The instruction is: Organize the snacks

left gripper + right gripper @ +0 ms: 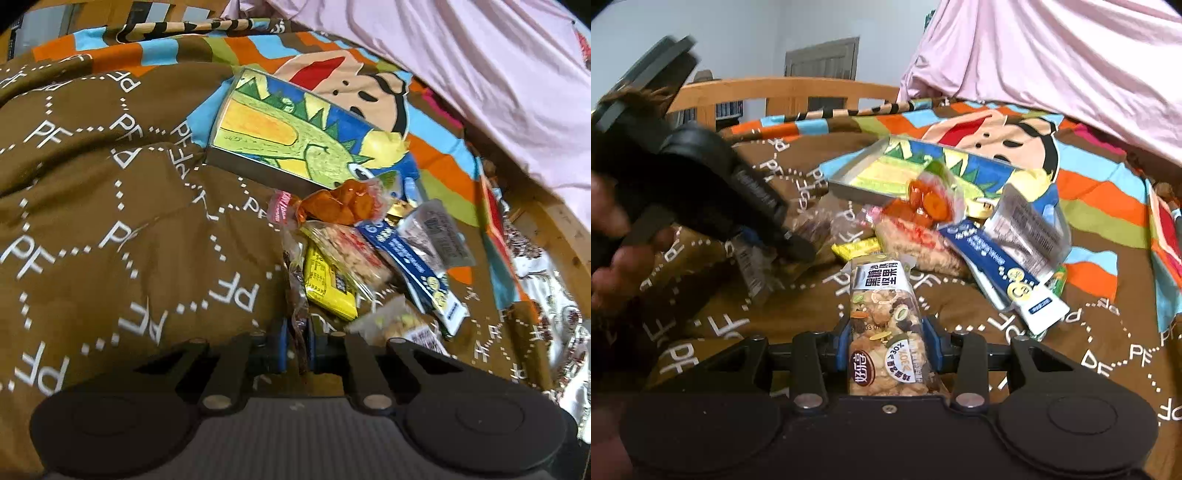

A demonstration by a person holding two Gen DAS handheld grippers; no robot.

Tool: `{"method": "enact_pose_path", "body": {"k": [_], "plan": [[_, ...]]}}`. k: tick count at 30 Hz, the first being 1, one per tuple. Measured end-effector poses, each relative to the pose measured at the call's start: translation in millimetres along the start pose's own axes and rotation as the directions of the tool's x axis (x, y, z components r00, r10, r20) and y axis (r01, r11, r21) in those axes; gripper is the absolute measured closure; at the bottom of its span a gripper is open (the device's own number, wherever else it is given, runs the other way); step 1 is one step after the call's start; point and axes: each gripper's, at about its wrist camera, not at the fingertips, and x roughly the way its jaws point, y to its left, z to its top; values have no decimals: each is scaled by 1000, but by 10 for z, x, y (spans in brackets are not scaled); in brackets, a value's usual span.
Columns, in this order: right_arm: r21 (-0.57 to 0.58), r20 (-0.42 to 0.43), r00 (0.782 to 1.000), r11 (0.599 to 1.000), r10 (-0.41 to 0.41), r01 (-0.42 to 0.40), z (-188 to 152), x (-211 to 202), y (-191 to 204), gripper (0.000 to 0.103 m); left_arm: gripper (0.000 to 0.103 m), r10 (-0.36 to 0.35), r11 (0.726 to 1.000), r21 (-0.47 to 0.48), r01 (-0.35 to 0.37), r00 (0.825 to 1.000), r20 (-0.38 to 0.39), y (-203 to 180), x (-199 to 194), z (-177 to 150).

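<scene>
Right hand-held gripper [888, 345] clamping nut bar packet [882, 325], snack pile [960, 236] just beyond

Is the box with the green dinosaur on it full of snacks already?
No, the shallow tin box with the green dinosaur picture shows only its painted bottom, and the wrapped snacks lie heaped on the brown blanket beside it.

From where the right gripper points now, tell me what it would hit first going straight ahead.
Probably the yellow packet at the near edge of the snack pile; the nut bar held by the right gripper would touch first. Depth is uncertain.
</scene>
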Motion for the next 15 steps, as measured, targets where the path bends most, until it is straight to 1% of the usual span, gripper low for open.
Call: {"method": "enact_pose_path", "body": {"k": [5,11,15], "plan": [[-3,15,1000,1000,-1,1,17,-30,16,61,92,-37,999,-34,36,999,-9,-2,-104,-103],[12,41,999,1000,-7,7,46,-50,-25,61,92,-85,993,-75,87,996,31,38,-253,-143],[12,72,997,1000,-18,17,75,-83,-39,61,92,-105,990,-83,110,992,64,21,-319,-90]]}}
